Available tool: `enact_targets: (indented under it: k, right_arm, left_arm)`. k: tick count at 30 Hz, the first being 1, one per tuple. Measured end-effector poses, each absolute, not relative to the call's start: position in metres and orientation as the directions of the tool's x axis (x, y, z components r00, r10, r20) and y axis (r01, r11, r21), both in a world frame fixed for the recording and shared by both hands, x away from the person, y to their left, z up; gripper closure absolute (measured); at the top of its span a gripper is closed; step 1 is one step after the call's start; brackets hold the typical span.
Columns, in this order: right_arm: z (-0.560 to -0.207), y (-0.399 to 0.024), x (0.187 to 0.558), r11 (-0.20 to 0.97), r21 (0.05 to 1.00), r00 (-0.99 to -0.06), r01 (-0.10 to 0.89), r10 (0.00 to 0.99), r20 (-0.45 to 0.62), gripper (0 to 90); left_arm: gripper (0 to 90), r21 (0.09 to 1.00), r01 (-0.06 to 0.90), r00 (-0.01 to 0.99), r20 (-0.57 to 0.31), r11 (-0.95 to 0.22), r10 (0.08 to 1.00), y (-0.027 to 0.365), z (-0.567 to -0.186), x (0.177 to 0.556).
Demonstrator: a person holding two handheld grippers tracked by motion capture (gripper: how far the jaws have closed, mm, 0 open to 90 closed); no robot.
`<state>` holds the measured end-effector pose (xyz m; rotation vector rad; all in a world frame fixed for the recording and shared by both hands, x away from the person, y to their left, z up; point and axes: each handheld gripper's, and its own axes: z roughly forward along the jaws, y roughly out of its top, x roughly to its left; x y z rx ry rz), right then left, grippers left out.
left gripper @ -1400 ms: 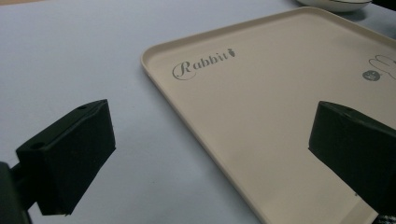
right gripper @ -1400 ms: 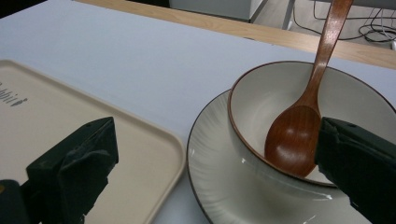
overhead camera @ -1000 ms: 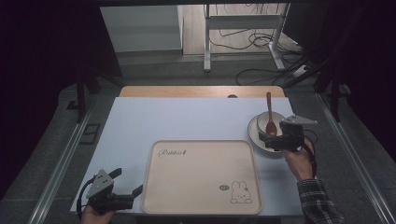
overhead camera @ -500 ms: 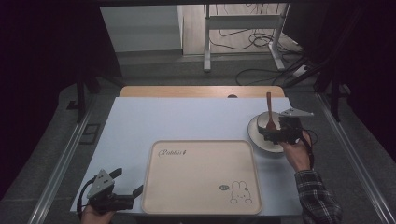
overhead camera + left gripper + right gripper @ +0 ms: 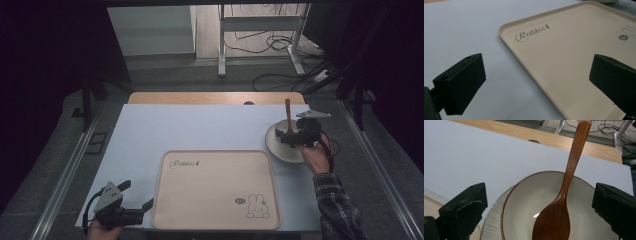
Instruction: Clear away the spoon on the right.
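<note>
A cream tray (image 5: pixel 215 200) printed with "Rabbit" and a rabbit drawing lies at the table's front centre. At the right, a white bowl with a brown rim (image 5: pixel 524 195) sits on a ribbed white plate (image 5: pixel 492 222). A brown wooden spoon (image 5: pixel 571 165) rests in the bowl, its handle pointing away over the far rim. My right gripper (image 5: pixel 294 135) hovers open over the bowl (image 5: pixel 280 134), one jaw on each side of it. My left gripper (image 5: pixel 137 196) rests open at the tray's front left corner. In the left gripper view the tray (image 5: pixel 564 57) lies partly between the jaws.
The light blue table mat (image 5: pixel 200 125) stretches bare behind the tray, with a wooden table edge (image 5: pixel 215 98) beyond it. A metal stand (image 5: pixel 260 30) and floor cables (image 5: pixel 280 75) lie past the table. A person's plaid sleeve (image 5: pixel 337 210) comes in at the lower right.
My right gripper has moved a little farther up the table, in over the bowl. The left gripper, tray, bowl and spoon have stayed put.
</note>
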<state>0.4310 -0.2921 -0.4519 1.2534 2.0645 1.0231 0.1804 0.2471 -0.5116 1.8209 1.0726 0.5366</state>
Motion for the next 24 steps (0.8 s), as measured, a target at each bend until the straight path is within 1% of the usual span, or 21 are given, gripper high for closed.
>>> enact_targets:
  k: [6, 11, 13, 14, 16, 17, 19, 20, 21, 22, 23, 24]
  right_arm:
    - [-0.455, -0.294, 0.442, 0.262, 0.790, -0.423, 0.554, 0.906, -0.004, 0.3]
    - [-0.455, -0.294, 0.449, 0.283, 0.776, -0.417, 0.564, 0.909, -0.028, 1.8]
    - [-0.453, -0.295, 0.452, 0.277, 0.777, -0.406, 0.566, 0.914, -0.030, 5.9]
    - [-0.451, -0.296, 0.455, 0.270, 0.776, -0.401, 0.571, 0.916, -0.023, 9.8]
    - [-0.450, -0.296, 0.457, 0.269, 0.773, -0.394, 0.575, 0.919, -0.027, 13.6]
    - [-0.450, -0.296, 0.457, 0.269, 0.773, -0.394, 0.575, 0.919, -0.027, 13.6]
    - [-0.449, -0.296, 0.461, 0.271, 0.770, -0.387, 0.578, 0.921, -0.033, 18.5]
    - [-0.448, -0.296, 0.463, 0.270, 0.771, -0.382, 0.577, 0.923, -0.038, 22.6]
    - [-0.448, -0.296, 0.463, 0.270, 0.771, -0.382, 0.577, 0.923, -0.038, 22.6]
    - [-0.447, -0.297, 0.464, 0.267, 0.771, -0.380, 0.578, 0.924, -0.036, 24.5]
    - [-0.445, -0.297, 0.468, 0.262, 0.768, -0.373, 0.585, 0.927, -0.032, 28.8]
    - [-0.445, -0.297, 0.469, 0.262, 0.766, -0.372, 0.586, 0.928, -0.033, 30.7]
  left_arm:
    - [0.3, 0.874, 0.446, 0.525, -0.081, -0.193, 0.848, 0.247, -0.512, 0.181]
    - [0.3, 0.874, 0.446, 0.525, -0.080, -0.193, 0.847, 0.247, -0.512, 0.181]
    - [0.3, 0.874, 0.446, 0.525, -0.081, -0.193, 0.847, 0.247, -0.512, 0.181]
    - [0.3, 0.874, 0.446, 0.525, -0.081, -0.193, 0.847, 0.247, -0.512, 0.181]
    - [0.3, 0.874, 0.446, 0.525, -0.081, -0.193, 0.847, 0.247, -0.512, 0.181]
    - [0.3, 0.874, 0.446, 0.526, -0.081, -0.193, 0.847, 0.247, -0.512, 0.181]
    - [0.3, 0.874, 0.446, 0.526, -0.081, -0.194, 0.847, 0.247, -0.512, 0.181]
    - [0.3, 0.874, 0.446, 0.526, -0.081, -0.194, 0.847, 0.247, -0.512, 0.181]
    - [0.3, 0.874, 0.446, 0.526, -0.081, -0.194, 0.847, 0.247, -0.512, 0.181]
    - [0.3, 0.873, 0.447, 0.526, -0.081, -0.194, 0.847, 0.247, -0.512, 0.181]
    - [0.3, 0.873, 0.447, 0.526, -0.081, -0.194, 0.847, 0.247, -0.512, 0.181]
    - [0.3, 0.873, 0.447, 0.527, -0.081, -0.195, 0.846, 0.247, -0.512, 0.181]
